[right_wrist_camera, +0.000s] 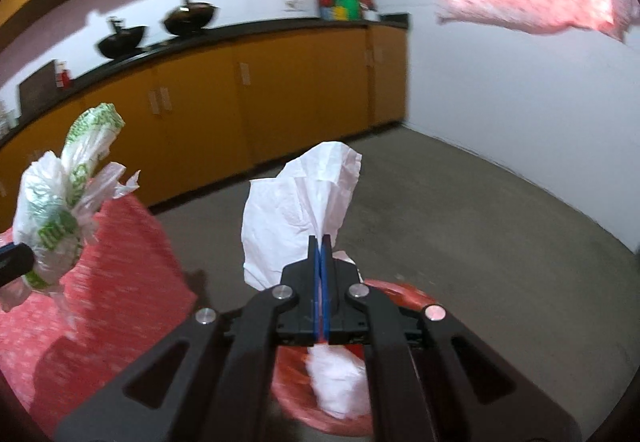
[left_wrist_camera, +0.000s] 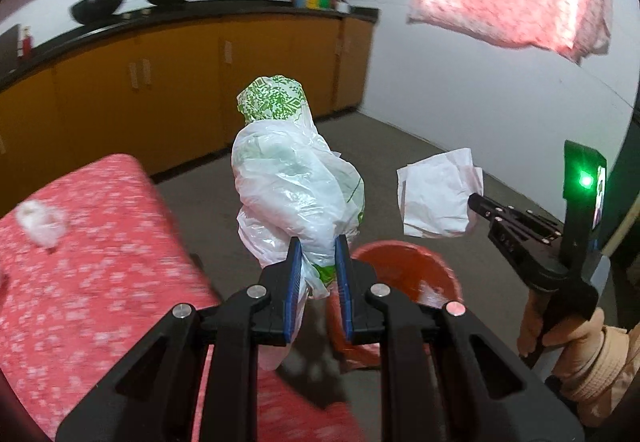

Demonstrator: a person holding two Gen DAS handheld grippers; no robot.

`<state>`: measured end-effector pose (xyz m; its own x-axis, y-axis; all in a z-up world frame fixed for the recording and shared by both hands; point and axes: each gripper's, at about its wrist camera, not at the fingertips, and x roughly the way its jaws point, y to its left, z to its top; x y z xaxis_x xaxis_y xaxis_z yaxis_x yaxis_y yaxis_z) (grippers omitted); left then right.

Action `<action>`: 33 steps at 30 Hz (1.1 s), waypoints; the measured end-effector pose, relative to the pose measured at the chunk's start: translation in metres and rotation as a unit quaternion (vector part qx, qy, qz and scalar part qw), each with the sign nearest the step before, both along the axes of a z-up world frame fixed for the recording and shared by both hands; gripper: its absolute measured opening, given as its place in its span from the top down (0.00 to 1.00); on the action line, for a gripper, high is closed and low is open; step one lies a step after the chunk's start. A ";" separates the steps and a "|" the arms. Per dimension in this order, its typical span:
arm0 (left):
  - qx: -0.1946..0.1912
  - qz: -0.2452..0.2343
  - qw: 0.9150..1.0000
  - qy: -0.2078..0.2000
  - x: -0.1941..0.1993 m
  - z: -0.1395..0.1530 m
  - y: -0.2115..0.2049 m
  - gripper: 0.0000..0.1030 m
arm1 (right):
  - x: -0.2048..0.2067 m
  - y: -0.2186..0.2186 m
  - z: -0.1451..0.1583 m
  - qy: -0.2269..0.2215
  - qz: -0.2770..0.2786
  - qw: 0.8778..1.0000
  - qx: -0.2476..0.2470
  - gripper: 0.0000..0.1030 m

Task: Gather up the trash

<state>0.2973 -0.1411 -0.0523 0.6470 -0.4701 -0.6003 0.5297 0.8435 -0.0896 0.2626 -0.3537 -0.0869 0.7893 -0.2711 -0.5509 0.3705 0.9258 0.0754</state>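
My left gripper [left_wrist_camera: 317, 248] is shut on a crumpled white and green plastic bag [left_wrist_camera: 292, 177], held in the air above the edge of the red bin [left_wrist_camera: 416, 274]. The bag also shows at the left of the right wrist view [right_wrist_camera: 60, 209]. My right gripper [right_wrist_camera: 320, 242] is shut on a white tissue paper [right_wrist_camera: 296, 209], held above the red bin [right_wrist_camera: 404, 292]. The right gripper [left_wrist_camera: 478, 201] with the tissue [left_wrist_camera: 438, 193] shows at the right of the left wrist view. Another white piece [right_wrist_camera: 340, 382] lies inside the bin.
A table with a red flowered cloth [left_wrist_camera: 100, 262] stands to the left, with a small crumpled clear wrapper [left_wrist_camera: 40, 222] on it. Orange cabinets [left_wrist_camera: 180, 81] with a black counter and two woks run along the back. Grey floor [right_wrist_camera: 480, 242] lies to the right.
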 end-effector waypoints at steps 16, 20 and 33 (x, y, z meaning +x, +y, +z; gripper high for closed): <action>0.066 -0.058 0.992 0.086 0.007 -0.078 -0.125 0.83 | -0.029 -0.095 -0.089 0.066 -0.082 0.994 0.038 0.97; 0.073 -0.049 0.991 0.098 0.014 -0.096 -0.136 0.83 | -0.026 -0.103 -0.104 0.077 -0.085 0.992 0.044 0.97; 0.097 -0.025 0.985 0.143 0.022 -0.145 -0.162 0.83 | 0.002 -0.099 -0.134 0.098 -0.052 0.992 0.060 0.97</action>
